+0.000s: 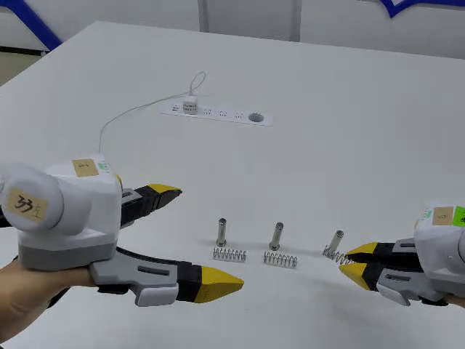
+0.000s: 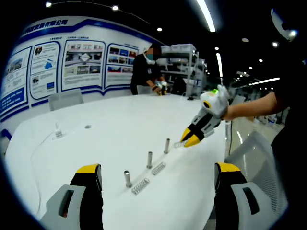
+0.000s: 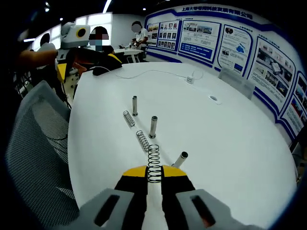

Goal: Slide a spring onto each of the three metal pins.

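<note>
Three short metal pins stand upright in a row on the white table point(image 1: 327, 131): left pin point(image 1: 221, 231), middle pin point(image 1: 276, 235), right pin point(image 1: 336, 241). A spring point(image 1: 229, 254) lies in front of the left pin and another spring point(image 1: 280, 259) in front of the middle one. My right gripper point(image 1: 357, 262) is shut on the near end of the third spring point(image 3: 153, 163), which lies on the table beside the right pin point(image 3: 181, 159). My left gripper point(image 1: 195, 236) hovers wide open left of the row, with nothing between its jaws.
A white power strip point(image 1: 218, 113) with a plugged adapter and a trailing cable lies farther back on the table. A mesh chair point(image 3: 38, 158) stands at the table's near edge. A person point(image 2: 146, 72) works at the far end of the table.
</note>
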The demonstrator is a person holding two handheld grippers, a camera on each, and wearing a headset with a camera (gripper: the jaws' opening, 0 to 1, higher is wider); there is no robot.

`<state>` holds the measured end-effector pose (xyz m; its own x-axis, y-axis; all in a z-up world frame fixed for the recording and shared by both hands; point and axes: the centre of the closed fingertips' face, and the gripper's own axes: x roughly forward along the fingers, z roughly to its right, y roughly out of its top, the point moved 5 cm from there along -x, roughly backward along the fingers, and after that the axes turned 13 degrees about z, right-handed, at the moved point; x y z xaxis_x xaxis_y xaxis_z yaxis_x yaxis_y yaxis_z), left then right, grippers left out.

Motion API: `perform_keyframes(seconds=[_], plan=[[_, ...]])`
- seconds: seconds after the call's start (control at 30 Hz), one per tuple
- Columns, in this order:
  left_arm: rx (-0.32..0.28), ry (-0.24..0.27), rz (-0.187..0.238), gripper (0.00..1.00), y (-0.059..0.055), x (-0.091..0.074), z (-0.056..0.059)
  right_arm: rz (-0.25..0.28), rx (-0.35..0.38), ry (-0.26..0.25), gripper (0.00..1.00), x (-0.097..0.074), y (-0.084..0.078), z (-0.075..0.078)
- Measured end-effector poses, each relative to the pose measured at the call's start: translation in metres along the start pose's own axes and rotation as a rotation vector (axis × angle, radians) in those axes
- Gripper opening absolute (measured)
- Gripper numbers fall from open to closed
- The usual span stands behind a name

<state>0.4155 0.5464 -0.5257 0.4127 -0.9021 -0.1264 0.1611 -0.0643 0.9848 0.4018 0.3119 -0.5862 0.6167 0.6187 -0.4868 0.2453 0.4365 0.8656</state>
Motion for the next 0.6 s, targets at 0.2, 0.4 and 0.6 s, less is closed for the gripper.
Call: perform_keyframes(seconds=[0.2,0.4,0.6], plan=[[0.006,-0.012,0.001,0.99,0.002,0.002,0.001,0.013,-0.011,0.008,0.11,-0.003,0.008,-0.004],[0.017,-0.030,-0.003,0.98,0.005,0.006,0.002,0.034,-0.023,0.027,0.11,-0.004,0.019,-0.011],[0.019,-0.044,-0.001,0.98,0.006,0.011,0.003,0.047,-0.045,0.054,0.11,0.000,0.028,-0.016]])
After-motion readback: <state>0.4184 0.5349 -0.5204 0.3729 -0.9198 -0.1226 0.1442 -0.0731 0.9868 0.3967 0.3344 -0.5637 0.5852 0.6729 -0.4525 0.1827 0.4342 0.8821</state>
